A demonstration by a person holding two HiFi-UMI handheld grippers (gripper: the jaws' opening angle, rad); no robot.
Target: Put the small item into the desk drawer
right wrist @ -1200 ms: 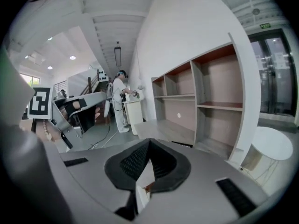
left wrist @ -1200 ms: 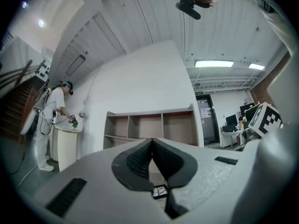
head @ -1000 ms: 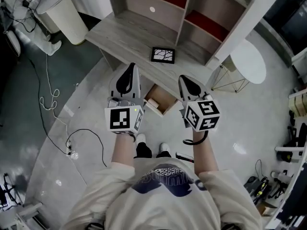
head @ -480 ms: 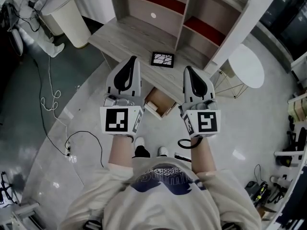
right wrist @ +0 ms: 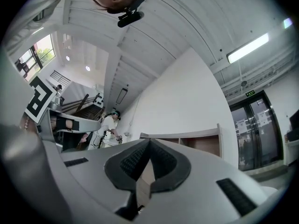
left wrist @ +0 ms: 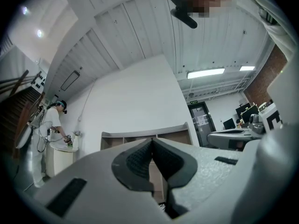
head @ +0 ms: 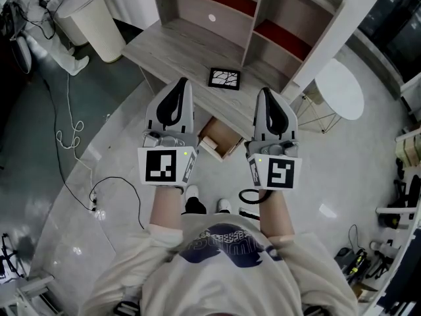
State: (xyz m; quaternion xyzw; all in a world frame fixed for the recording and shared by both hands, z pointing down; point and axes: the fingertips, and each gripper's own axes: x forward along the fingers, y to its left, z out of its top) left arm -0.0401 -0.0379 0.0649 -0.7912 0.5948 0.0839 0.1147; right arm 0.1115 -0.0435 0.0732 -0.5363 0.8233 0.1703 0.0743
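A small black square item (head: 223, 78) with a white crack pattern lies flat on the grey wooden desk (head: 164, 48), in front of its shelf unit. Under the desk's front edge a drawer (head: 220, 139) stands pulled out, with a pale object in it. My left gripper (head: 177, 85) hovers over the desk's front edge, left of the item, shut and empty. My right gripper (head: 266, 95) hovers to the right of the drawer, also shut and empty. In both gripper views the dark pads (left wrist: 140, 160) (right wrist: 135, 160) meet at the tip, and both point slightly upward at the shelves and white wall.
The shelf unit (head: 263, 12) with red-lined compartments rises behind the desk. A white round bin (head: 82, 18) stands at the far left, a white round side table (head: 342, 87) at the right. Cables (head: 69, 137) trail over the floor on the left. A person (left wrist: 51, 125) works in the background.
Both grippers have risen and moved up the picture toward the desk edge. The right gripper has rolled, so its marker cube now faces squarely up. Both stay shut.
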